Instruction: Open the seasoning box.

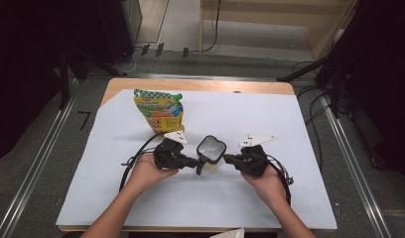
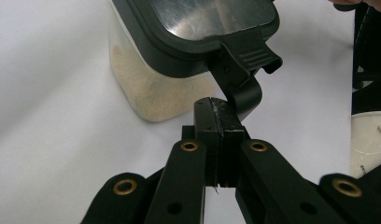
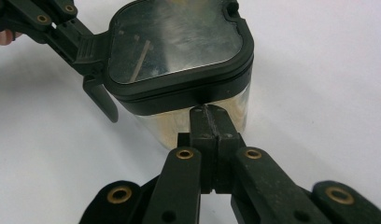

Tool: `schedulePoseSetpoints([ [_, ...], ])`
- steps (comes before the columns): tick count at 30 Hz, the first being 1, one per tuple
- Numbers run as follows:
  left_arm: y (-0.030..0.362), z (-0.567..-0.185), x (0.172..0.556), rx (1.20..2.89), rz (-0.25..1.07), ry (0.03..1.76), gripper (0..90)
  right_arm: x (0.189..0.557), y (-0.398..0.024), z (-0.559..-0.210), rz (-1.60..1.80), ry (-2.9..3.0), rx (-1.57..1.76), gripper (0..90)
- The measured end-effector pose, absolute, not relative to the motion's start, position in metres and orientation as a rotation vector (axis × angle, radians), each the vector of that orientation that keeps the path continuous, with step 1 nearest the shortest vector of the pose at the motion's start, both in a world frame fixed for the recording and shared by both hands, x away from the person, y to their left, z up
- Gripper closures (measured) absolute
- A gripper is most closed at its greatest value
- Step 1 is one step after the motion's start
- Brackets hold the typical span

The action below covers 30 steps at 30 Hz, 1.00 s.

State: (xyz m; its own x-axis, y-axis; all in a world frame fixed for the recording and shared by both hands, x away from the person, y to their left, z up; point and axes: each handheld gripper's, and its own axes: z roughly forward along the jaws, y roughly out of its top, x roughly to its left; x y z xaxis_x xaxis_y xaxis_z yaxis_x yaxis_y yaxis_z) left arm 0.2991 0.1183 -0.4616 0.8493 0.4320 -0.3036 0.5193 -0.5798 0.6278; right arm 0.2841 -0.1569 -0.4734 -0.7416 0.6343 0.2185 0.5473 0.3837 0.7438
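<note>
A clear container (image 1: 211, 154) with a black lid (image 3: 174, 42) stands mid-table on the white sheet, with pale grains at its bottom (image 2: 151, 88). In the high view my left gripper (image 1: 196, 162) comes at it from the left and my right gripper (image 1: 226, 158) from the right. The left gripper (image 2: 216, 105) is shut, pads together with nothing between them, its tip against the lid's hanging black latch (image 2: 240, 79). My right gripper (image 3: 208, 112) is also shut, and its tip rests on the clear wall just under the lid's rim.
A green and yellow food bag (image 1: 158, 110) lies behind the left gripper. The white sheet (image 1: 270, 124) covers most of the wooden table (image 1: 190, 85). A small white object (image 1: 231, 233) sits at the front edge. Cables trail from both grippers.
</note>
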Motion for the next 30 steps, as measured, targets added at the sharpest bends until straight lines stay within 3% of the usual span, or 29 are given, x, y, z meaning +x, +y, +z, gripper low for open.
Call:
schedulePoseSetpoints([
  [30, 0.073, -0.47, 0.283, 2.239, -0.199, 0.631, 90.0, 0.299, -0.161, -0.477, 1.245, 2.453, 1.166, 90.0],
])
